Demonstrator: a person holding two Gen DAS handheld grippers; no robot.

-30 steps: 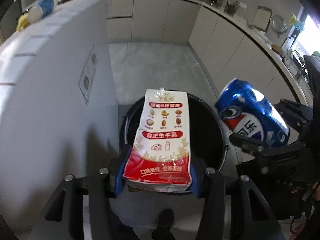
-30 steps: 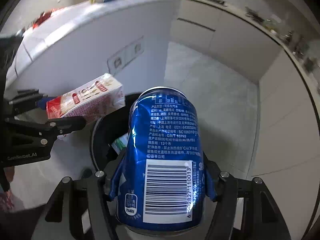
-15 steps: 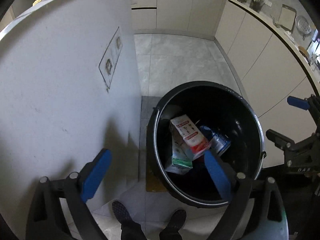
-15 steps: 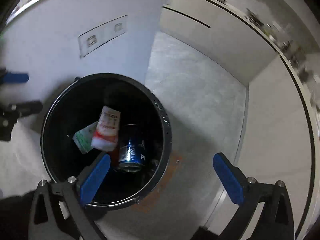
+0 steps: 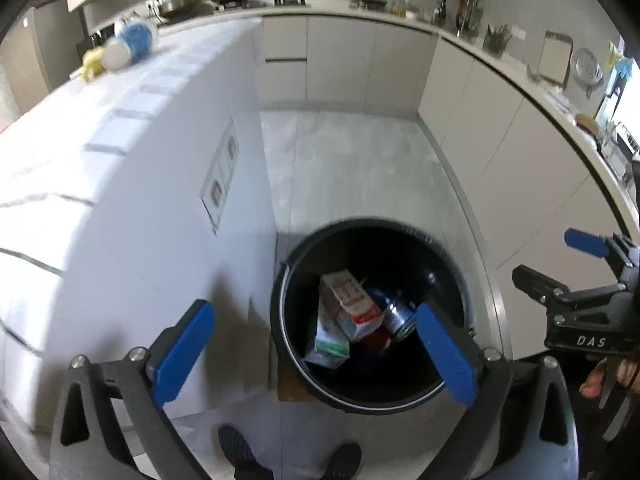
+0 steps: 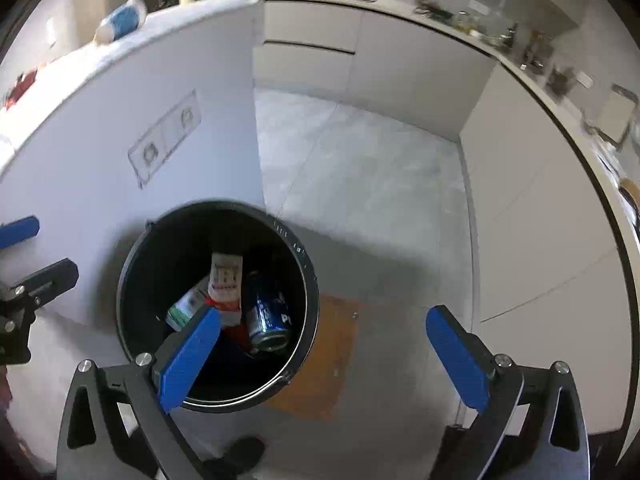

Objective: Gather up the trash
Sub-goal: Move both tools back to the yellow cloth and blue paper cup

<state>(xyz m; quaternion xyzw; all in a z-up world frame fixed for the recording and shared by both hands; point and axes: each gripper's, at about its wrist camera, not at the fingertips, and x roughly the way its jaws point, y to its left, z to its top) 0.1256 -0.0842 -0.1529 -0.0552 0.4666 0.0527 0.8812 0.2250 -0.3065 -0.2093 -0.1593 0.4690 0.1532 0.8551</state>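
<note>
A black trash bin [image 5: 280,280] [image 6: 308,268] stands on the floor below both grippers. Inside it lie a red-and-white milk carton [image 5: 356,300] [image 6: 227,280], a blue soda can [image 5: 396,312] [image 6: 270,316] and a green-and-white carton [image 5: 330,340] [image 6: 186,306]. My left gripper [image 5: 312,309] hangs above the bin's left side; its jaws are opening, with nothing between them. My right gripper [image 6: 324,313] is open and empty above the bin's right rim. Each gripper also shows at the edge of the other's view: the right gripper [image 5: 552,258], the left gripper [image 6: 36,252].
A white island counter [image 5: 120,160] rises close on the bin's left, with a blue-and-white bottle [image 5: 132,40] lying on top. Pale cabinets [image 5: 500,160] run along the right and back. A brown mat [image 6: 332,360] lies under the bin. The person's shoes [image 5: 240,452] are at the bottom.
Both grippers opened and let go: the milk carton fell from the left, the blue can from the right, and both now lie in the bin. Both views have since tilted up.
</note>
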